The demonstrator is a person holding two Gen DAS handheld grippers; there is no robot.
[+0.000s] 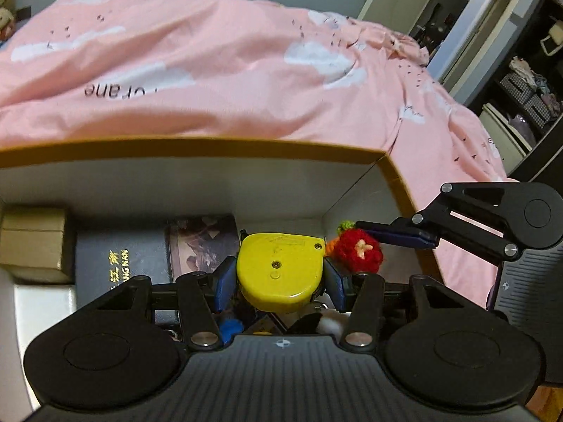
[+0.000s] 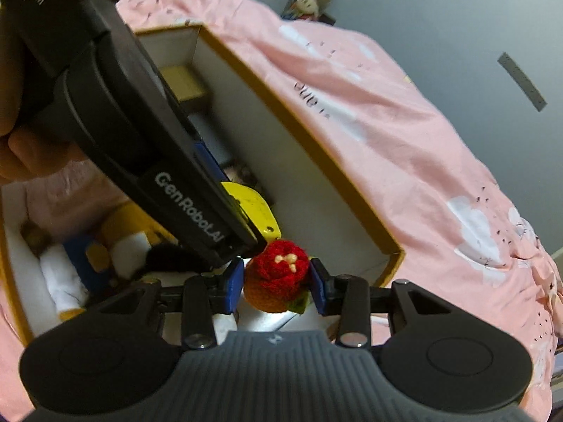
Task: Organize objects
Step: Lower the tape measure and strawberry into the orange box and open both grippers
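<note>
While the open cardboard box [image 1: 390, 165] sits on the pink duvet [image 1: 211, 70], we clamp a yellow tape measure [image 1: 279, 270] in our left gripper [image 1: 279, 281] and a crocheted red flower [image 2: 278, 277] in our right gripper [image 2: 277, 283], both over its right corner; inside lie a dark book [image 1: 119, 267], a small brown box [image 1: 33, 242] and a plush toy [image 2: 81, 260].

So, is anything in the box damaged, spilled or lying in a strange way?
Nothing stands out. The left gripper holds the yellow tape measure and the right gripper holds the red crochet flower, both over the box. The book and small carton inside lie orderly.
</note>
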